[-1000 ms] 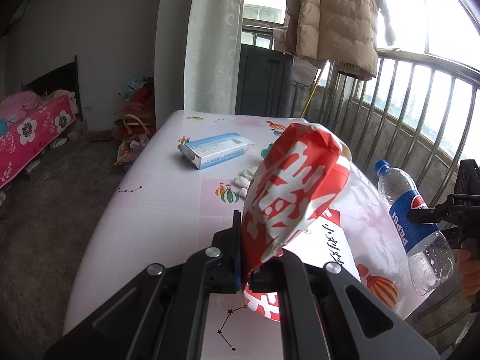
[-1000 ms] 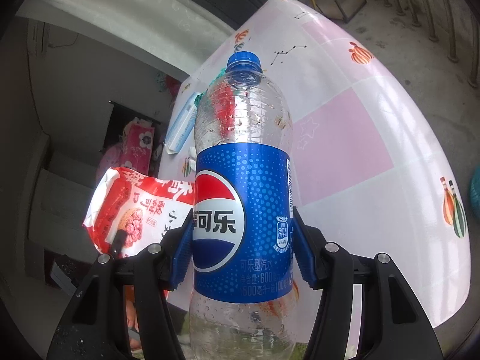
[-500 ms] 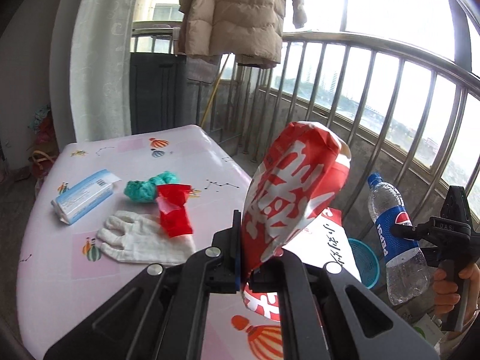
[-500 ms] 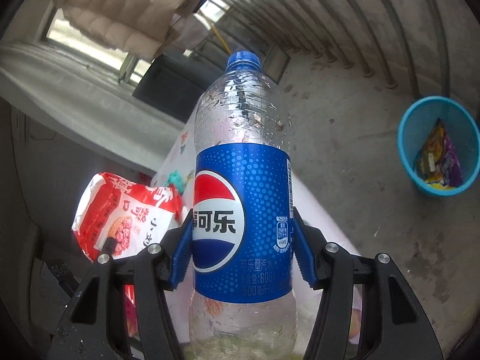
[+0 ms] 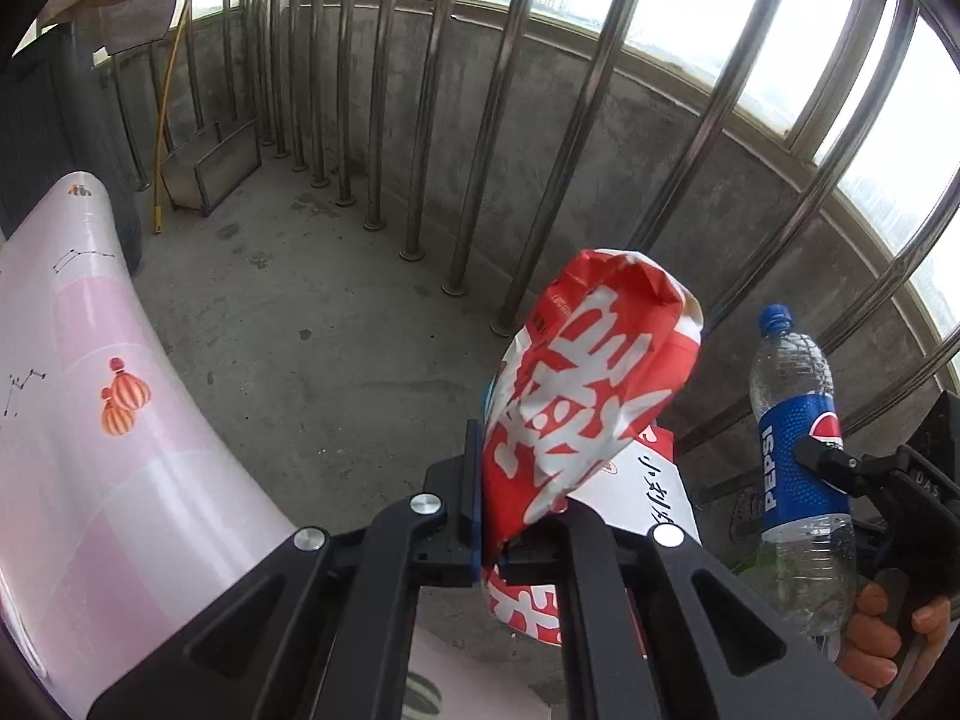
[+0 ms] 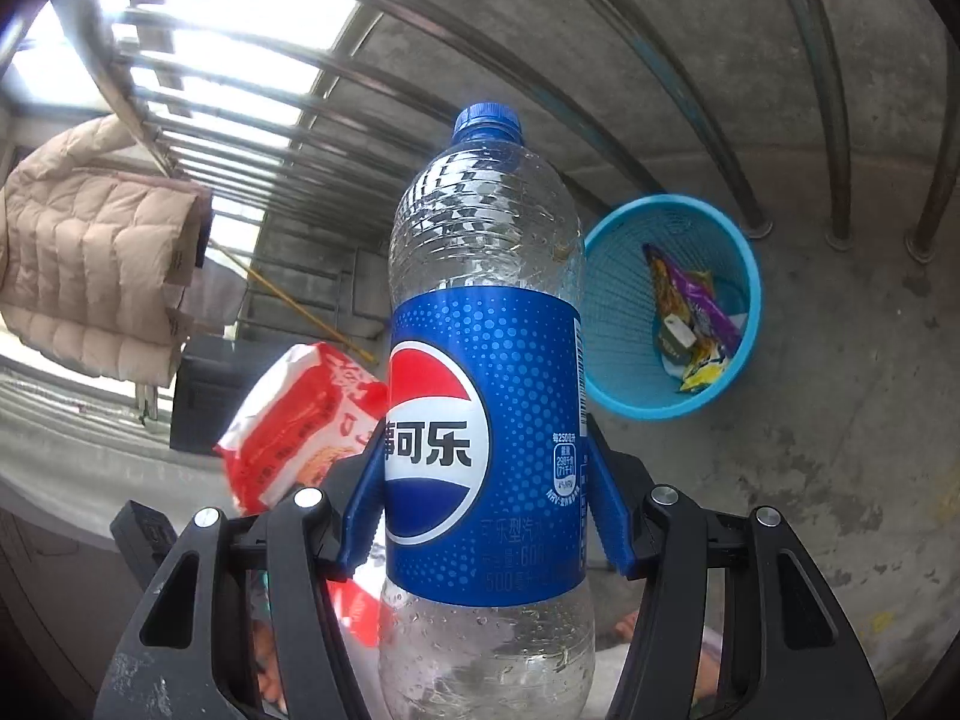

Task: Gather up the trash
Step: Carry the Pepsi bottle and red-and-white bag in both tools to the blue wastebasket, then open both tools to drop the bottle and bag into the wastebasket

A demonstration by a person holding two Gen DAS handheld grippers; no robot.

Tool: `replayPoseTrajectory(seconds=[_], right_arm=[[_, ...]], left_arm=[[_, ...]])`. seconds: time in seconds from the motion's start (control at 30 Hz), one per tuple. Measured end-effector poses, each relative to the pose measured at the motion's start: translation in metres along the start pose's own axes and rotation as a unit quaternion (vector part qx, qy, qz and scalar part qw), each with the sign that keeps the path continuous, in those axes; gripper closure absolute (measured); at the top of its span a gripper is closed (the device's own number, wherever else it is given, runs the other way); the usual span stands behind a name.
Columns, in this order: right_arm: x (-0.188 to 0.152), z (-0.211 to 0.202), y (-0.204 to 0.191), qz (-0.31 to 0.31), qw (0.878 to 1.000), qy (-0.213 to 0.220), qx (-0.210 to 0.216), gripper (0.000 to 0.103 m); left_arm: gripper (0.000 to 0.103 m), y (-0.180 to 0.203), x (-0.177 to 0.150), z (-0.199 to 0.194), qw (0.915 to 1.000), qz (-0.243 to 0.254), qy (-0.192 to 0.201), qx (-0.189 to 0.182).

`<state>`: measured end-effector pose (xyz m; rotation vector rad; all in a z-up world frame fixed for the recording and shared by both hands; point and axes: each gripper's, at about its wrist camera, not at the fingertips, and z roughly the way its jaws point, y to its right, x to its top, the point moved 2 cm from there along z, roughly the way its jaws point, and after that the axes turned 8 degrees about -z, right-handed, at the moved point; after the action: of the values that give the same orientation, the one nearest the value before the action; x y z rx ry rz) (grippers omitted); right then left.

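Observation:
My left gripper (image 5: 498,540) is shut on a red and white snack bag (image 5: 576,402), held upright over the concrete floor. The bag also shows at the left of the right wrist view (image 6: 300,426). My right gripper (image 6: 486,510) is shut on an empty clear Pepsi bottle (image 6: 486,372) with a blue label and cap, held upright. The bottle also shows at the right of the left wrist view (image 5: 798,450). A blue mesh trash basket (image 6: 612,276) with several wrappers inside stands on the floor, beyond the bottle to the right.
The pink-patterned table (image 5: 72,420) curves along the left. Steel balcony railings (image 5: 432,96) on a low concrete wall ring the far side. A beige puffer coat (image 6: 90,252) hangs at the left. Bare concrete floor (image 5: 288,324) lies between table and railing.
Both grippers have swung away from the table toward the balcony railing and floor, each keeping its load. The blue basket now sits closer and larger in the right wrist view.

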<state>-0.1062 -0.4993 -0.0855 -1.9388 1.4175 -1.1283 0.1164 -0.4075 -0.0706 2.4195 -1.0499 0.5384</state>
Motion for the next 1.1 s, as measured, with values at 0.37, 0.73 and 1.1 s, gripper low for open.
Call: replayPoseTrajectory(seconds=[0.37,0.73,1.1], right_arm=[[0.037,0.076,0.036,0.061,0.998,-0.025,0.012,0.044],[0.012,0.133,0.111,0.09,0.99,-0.061,-0.087,0.026],[0.002,0.087,0.054,0.013,0.997,-0.02,-0.077,0.026]], left_arm=[[0.048,0.059,0.018,0.145,0.9948,0.021,-0.1,-0.002],[0.042,0.002,0.028,0.105,0.9962,-0.047,-0.062,0.04],[0.041,-0.034,0.009,-0.021,0.9974,-0.052,0.041,0.027]])
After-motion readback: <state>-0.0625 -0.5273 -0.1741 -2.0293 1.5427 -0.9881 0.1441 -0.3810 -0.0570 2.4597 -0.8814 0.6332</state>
